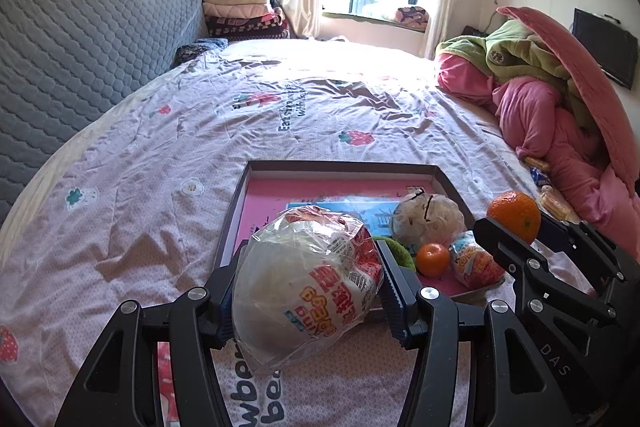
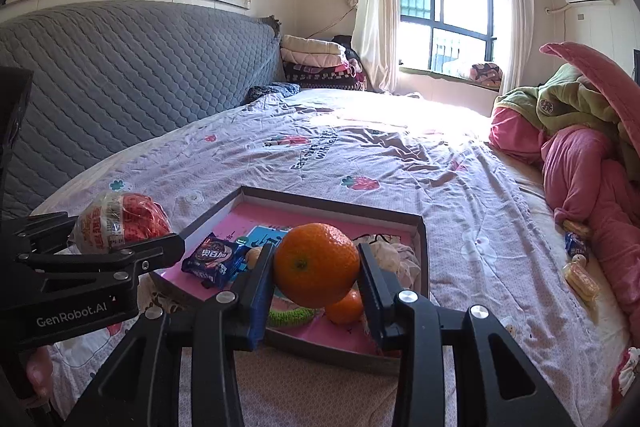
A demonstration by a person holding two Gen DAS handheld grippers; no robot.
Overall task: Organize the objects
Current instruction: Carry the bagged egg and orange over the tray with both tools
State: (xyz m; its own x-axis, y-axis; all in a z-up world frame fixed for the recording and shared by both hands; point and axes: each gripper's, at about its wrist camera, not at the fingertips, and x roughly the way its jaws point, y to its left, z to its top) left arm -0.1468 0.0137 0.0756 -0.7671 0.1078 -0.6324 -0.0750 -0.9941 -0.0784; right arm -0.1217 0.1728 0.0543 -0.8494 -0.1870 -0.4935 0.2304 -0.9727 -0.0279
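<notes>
My left gripper is shut on a bread bun in a clear and red wrapper, held above the near edge of a shallow tray with a pink floor. It also shows in the right wrist view. My right gripper is shut on a large orange, held over the tray. In the tray lie a smaller orange, a blue snack pack, a green scrubber, a crumpled white bag and a colourful snack bag.
The tray sits on a bed with a strawberry-print sheet. A grey quilted headboard is at the left. Pink and green bedding is heaped at the right, with a few snack packs beside it.
</notes>
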